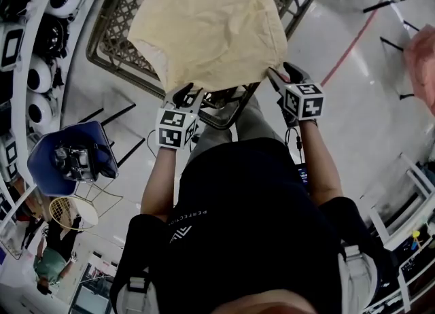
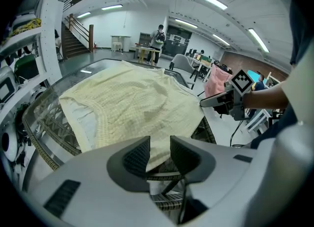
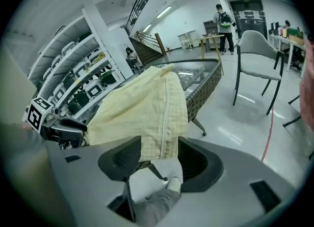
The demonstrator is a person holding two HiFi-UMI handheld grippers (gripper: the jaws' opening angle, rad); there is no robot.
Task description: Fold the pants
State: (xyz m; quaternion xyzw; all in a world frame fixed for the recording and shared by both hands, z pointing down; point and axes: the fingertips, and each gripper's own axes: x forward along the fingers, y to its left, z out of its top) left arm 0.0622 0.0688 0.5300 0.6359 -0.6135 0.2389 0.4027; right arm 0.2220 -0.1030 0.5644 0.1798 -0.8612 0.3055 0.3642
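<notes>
Pale yellow pants (image 1: pixel 211 27) lie folded over on a wicker table (image 1: pixel 109 54) with a glass top. My left gripper (image 1: pixel 187 95) is at the cloth's near left corner. In the left gripper view that corner of the pants (image 2: pixel 137 103) hangs between the jaws of the left gripper (image 2: pixel 159 155), which stand apart with a gap beside the cloth. My right gripper (image 1: pixel 275 75) is at the near right corner. In the right gripper view the seamed edge of the pants (image 3: pixel 147 108) drops between the wide-apart jaws of the right gripper (image 3: pixel 159 157), and the pads do not press it.
White shelves (image 1: pixel 41 41) with devices run along the left. A blue chair (image 1: pixel 68 156) stands at my near left. A grey chair (image 3: pixel 255 59) and a red floor line (image 1: pixel 350 47) are to the right, and a pink cloth (image 1: pixel 421 61) hangs at the far right.
</notes>
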